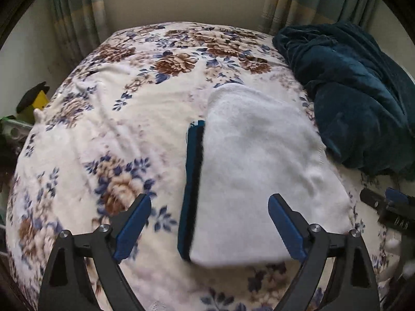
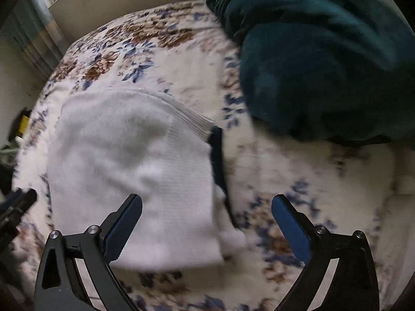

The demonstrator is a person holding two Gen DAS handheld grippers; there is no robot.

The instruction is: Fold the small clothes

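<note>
A white knit garment (image 1: 259,171) lies folded on the floral bedspread (image 1: 124,119), with a dark blue and black band (image 1: 192,181) along its left edge. My left gripper (image 1: 210,220) is open and empty, hovering over the garment's near left part. In the right wrist view the same garment (image 2: 135,171) lies left of centre, its ribbed hem (image 2: 192,119) and dark band (image 2: 218,160) on the right side. My right gripper (image 2: 207,220) is open and empty above the garment's near right edge. The right gripper also shows in the left wrist view (image 1: 389,207).
A crumpled dark teal blanket (image 1: 350,98) lies on the bed's right side, close to the garment; it also shows in the right wrist view (image 2: 324,57). Curtains (image 1: 77,13) and a wall stand behind the bed. A yellow and black object (image 1: 33,101) sits off the left edge.
</note>
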